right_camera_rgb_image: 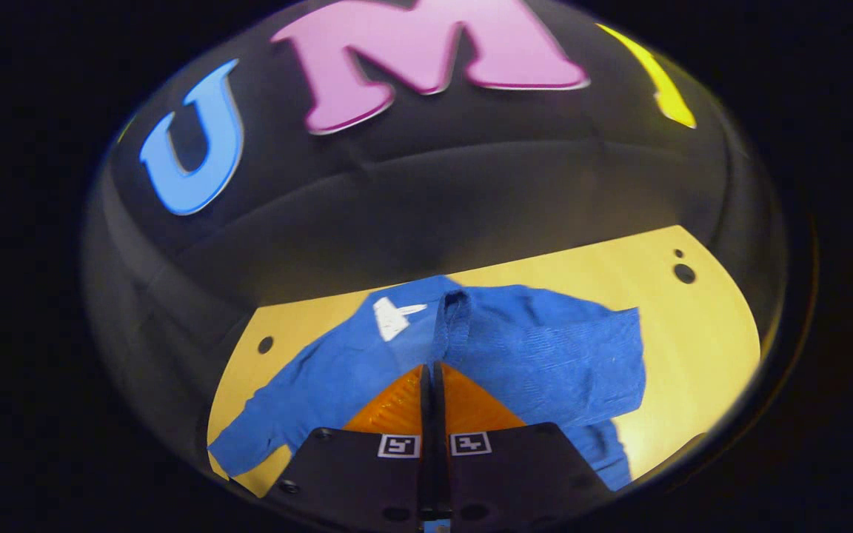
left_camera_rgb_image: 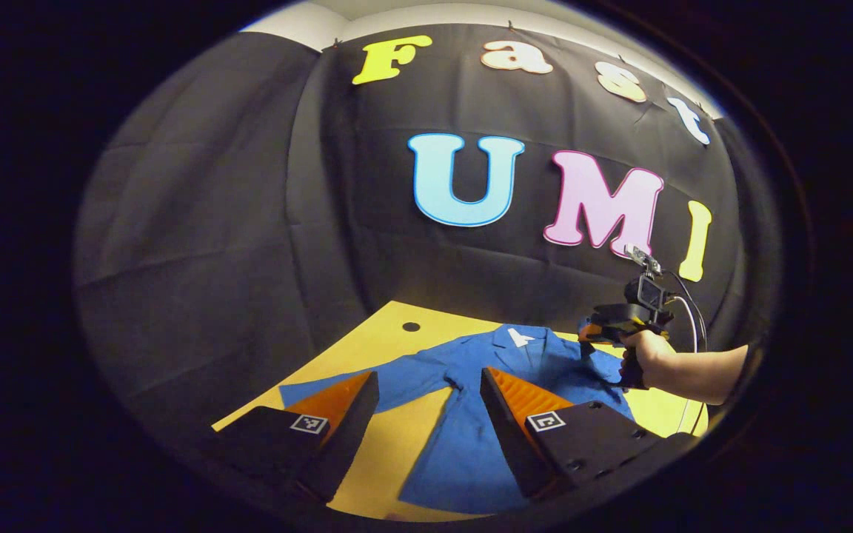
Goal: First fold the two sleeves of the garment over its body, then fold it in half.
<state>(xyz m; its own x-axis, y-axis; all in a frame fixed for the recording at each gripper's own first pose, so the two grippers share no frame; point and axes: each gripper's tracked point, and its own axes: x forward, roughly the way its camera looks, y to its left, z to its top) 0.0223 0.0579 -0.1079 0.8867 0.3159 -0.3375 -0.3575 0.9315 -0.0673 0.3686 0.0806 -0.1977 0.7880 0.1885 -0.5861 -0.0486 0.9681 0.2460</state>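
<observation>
Blue cloth, the garment, lies spread on a yellow table, and we take it as our landmark. In the left gripper view, nearest to us, the left gripper hangs above the garment's near part with its two fingers spread wide apart; nothing lies between them but the table and a strip of the garment's body below. One sleeve reaches out flat from the body toward the table's left side, passing behind the left finger. Farther along the garment, near its collar with a white tag, we see a hand holding the right gripper over the garment's far right shoulder; a cable trails from that device. Beyond the garment's collar a dark hole marks the table, and behind the table rises the black cloth wall.

In the right gripper view, nearest to us, the right gripper has its fingers pressed together, and a narrow raised fold of the garment meets their tips; we read this as a pinch on the cloth, with the second sleeve drawn up over the body. Past the garment, bare table extends to the wall.
</observation>
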